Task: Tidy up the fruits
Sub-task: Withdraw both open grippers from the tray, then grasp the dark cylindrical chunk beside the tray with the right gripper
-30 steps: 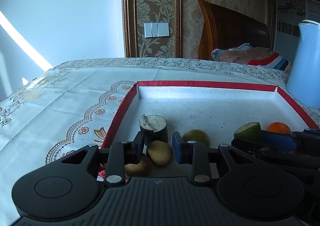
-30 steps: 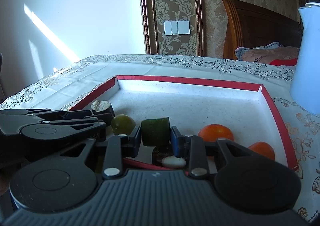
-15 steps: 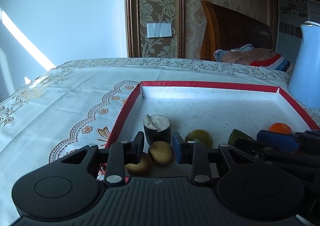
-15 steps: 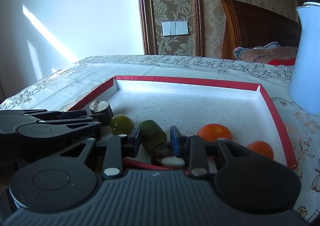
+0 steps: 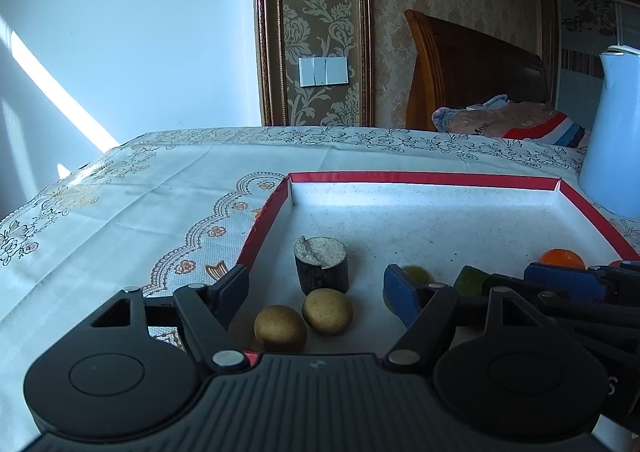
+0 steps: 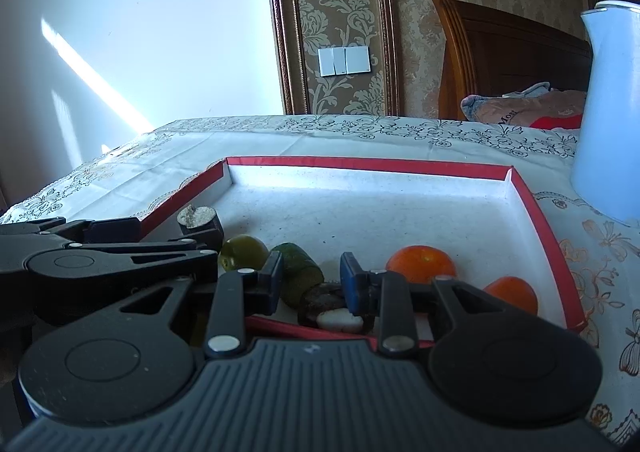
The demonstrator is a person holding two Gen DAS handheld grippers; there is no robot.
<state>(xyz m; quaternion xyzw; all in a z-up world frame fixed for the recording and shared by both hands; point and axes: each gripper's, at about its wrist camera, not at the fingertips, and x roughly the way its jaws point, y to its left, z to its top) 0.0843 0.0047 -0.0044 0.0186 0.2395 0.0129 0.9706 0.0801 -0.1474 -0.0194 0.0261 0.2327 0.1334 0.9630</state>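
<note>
A red-rimmed white tray (image 5: 420, 177) holds the fruit. My left gripper (image 5: 316, 277) hangs over its near left corner, jaws opening. Two brown oval fruits (image 5: 327, 310) (image 5: 280, 328) lie on the tray floor between its fingers, touched by neither pad. A dark cut stub with a pale top (image 5: 321, 264) stands just beyond them. My right gripper (image 6: 310, 276) is shut on a green cylinder piece (image 6: 300, 272), which leans to the left. Under it lies a dark fruit with white flesh (image 6: 336, 312). A round green fruit (image 6: 243, 252) and two orange fruits (image 6: 420, 262) (image 6: 512, 292) rest nearby.
A tall pale blue jug (image 5: 616, 140) stands on the patterned tablecloth (image 5: 160, 192) by the tray's far right corner. The far half of the tray floor (image 6: 380, 208) is bare. A wooden headboard (image 5: 472, 64) and bundled cloth sit behind the table.
The left gripper opened and let go of the brown fruit, which now lies beside the other one. The green piece in the right gripper tipped from upright to leaning.
</note>
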